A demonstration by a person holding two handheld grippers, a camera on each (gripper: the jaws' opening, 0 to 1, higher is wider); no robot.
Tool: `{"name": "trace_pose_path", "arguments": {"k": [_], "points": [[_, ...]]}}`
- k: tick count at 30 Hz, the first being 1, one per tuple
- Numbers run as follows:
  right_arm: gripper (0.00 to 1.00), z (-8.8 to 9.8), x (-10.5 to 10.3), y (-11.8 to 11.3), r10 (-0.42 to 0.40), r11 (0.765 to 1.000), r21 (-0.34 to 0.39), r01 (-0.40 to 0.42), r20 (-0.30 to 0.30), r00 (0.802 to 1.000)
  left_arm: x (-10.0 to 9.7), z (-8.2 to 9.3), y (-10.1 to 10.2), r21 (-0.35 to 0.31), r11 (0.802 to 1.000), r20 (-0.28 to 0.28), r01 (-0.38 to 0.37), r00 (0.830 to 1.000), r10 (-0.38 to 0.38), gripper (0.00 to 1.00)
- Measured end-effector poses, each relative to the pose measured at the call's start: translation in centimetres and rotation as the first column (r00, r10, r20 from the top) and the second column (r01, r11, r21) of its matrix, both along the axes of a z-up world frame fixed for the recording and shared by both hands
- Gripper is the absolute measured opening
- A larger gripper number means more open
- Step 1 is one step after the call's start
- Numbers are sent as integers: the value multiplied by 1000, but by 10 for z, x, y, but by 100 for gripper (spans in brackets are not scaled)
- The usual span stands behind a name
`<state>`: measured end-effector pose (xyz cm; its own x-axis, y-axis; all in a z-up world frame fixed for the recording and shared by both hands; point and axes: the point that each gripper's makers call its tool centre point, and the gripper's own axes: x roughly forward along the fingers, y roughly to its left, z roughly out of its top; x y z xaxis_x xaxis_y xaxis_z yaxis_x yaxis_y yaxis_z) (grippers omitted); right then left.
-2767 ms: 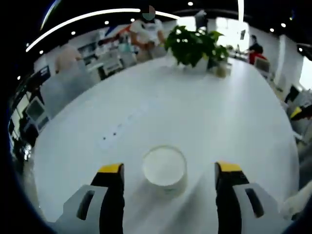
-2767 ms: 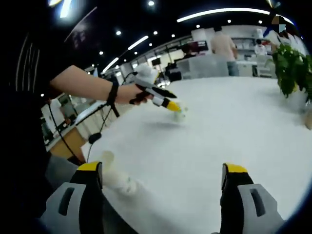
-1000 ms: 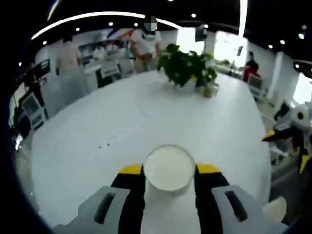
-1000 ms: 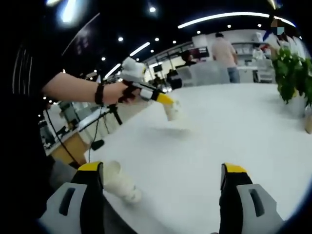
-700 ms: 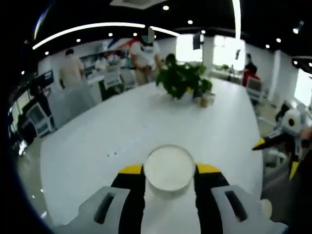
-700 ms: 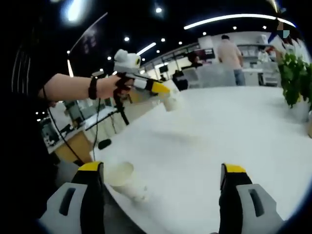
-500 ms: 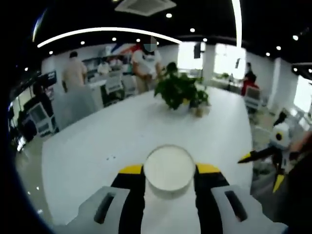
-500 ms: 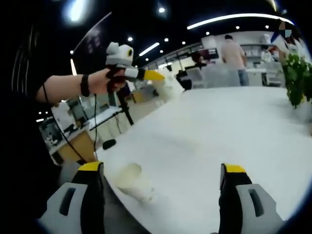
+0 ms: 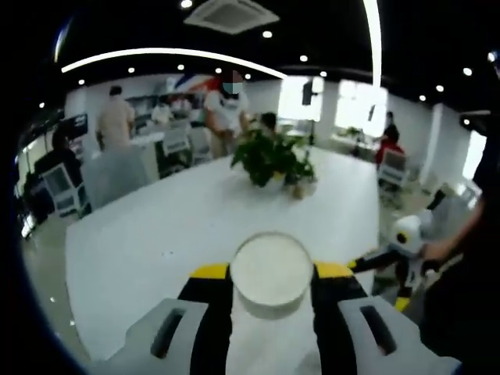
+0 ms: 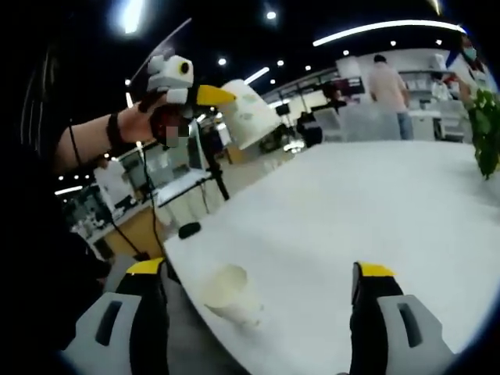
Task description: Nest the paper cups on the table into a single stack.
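A white paper cup [image 9: 271, 269] sits mouth-up between my left gripper's [image 9: 271, 275] yellow-tipped jaws, which are shut on it. In the right gripper view that same gripper [image 10: 212, 95] is held high above the white table [image 10: 375, 203] in a person's hand, with the cup [image 10: 251, 116] tilted at its tip. A second paper cup [image 10: 230, 295] stands upright by the table's near edge, just inside my right gripper's [image 10: 259, 270] left jaw. The right gripper is open with nothing gripped, and it also appears low on the right of the left gripper view [image 9: 381, 281].
A potted plant [image 9: 269, 156] stands mid-table with a small jar beside it, and its leaves [image 10: 488, 129] reach in at the right. The table edge [image 10: 183, 266] runs just beside the standing cup. People and office chairs are beyond the far end.
My left gripper shut on the first cup and lifted it well above the table. The right gripper view has drifted, so the standing cup now lies nearer the middle between its jaws.
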<state>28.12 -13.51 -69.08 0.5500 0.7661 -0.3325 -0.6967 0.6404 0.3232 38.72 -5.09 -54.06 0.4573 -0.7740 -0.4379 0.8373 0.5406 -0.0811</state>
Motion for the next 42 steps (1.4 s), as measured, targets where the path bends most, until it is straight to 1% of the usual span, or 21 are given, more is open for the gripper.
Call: {"name": "trace_pose_path", "arguments": {"k": [2, 3, 8, 10, 11, 12, 13, 14, 17, 21, 24, 26, 27, 29, 31, 33, 35, 36, 37, 40, 42], "points": [[96, 1, 0, 0, 3, 1000, 4, -3, 3, 1000, -8, 2, 0, -5, 1000, 1, 4, 1000, -4, 38], [96, 2, 0, 1, 5, 1000, 7, -5, 2, 1000, -15, 6, -2, -46, 999, -31, -5, 1000, 4, 38], [95, 2, -2, 3, 15, 1000, 19, -14, -6, 1000, -27, 6, 0, -40, 999, -34, -6, 999, 4, 38], [94, 4, -3, 5, 19, 1000, 24, -19, -1, 1000, -32, 5, 0, -66, 998, -49, -8, 999, 4, 38], [94, 6, -2, 7, 23, 999, 28, -23, 4, 1000, -33, 5, 1, -67, 998, -52, -18, 999, 14, 38], [93, 7, -2, 8, 26, 999, 32, -26, 4, 1000, -35, 6, 1, -76, 997, -38, -21, 999, 18, 38], [92, 9, -2, 9, 27, 999, 40, -27, 5, 1000, -37, 5, 1, -79, 997, -40, -25, 999, 22, 38], [92, 12, -2, 10, 27, 998, 48, -27, 7, 1000, -39, 2, 1, -82, 996, -60, -32, 998, 28, 38], [90, 25, 1, 13, 20, 996, 90, -22, 17, 1000, -45, -4, 0, -85, 996, -69, -28, 997, 22, 38], [86, 37, 4, 16, 10, 987, 158, -12, 12, 1000, -55, -13, -2, -101, 994, -104, -32, 994, 22, 38], [81, 38, 5, 18, 14, 985, 170, -15, 8, 1000, -59, -19, -2, -81, 996, -108, -31, 994, 22, 38], [78, 41, 4, 20, 18, 983, 182, -20, 9, 1000, -62, -22, -2, -89, 996, -123, -31, 992, 20, 38], [76, 43, 2, 22, 28, 980, 199, -28, 2, 1000, -63, -23, -1, -92, 995, -142, -35, 990, 21, 38], [70, 46, 0, 26, 42, 973, 228, -40, -4, 999, -65, -24, -2, -92, 995, -143, -32, 990, 19, 38], [64, 46, -2, 29, 52, 969, 242, -47, -17, 998, -67, -26, -2, -84, 996, -145, -27, 989, 15, 38], [63, 44, -2, 32, 58, 965, 257, -44, -46, 997, -68, -30, -3, -72, 997, -145, -18, 989, 7, 38], [61, 48, -3, 35, 59, 954, 299, -39, -58, 997, -70, -32, -4, -72, 997, -149, -7, 989, -4, 38], [58, 53, -3, 38, 67, 940, 340, -41, -64, 996, -71, -32, -5, -75, 997, -152, -3, 988, -9, 38], [54, 57, -4, 40, 78, 930, 364, -48, -67, 995, -71, -32, -6, -76, 997, -153, -1, 988, -11, 38], [43, 63, -6, 43, 96, 916, 397, -64, -60, 994, -72, -31, -8, -91, 996, -163, 3, 986, -18, 38], [35, 66, -6, 45, 106, 912, 404, -77, -50, 993, -72, -33, -9, -94, 996, -166, 3, 986, -19, 38]]}}
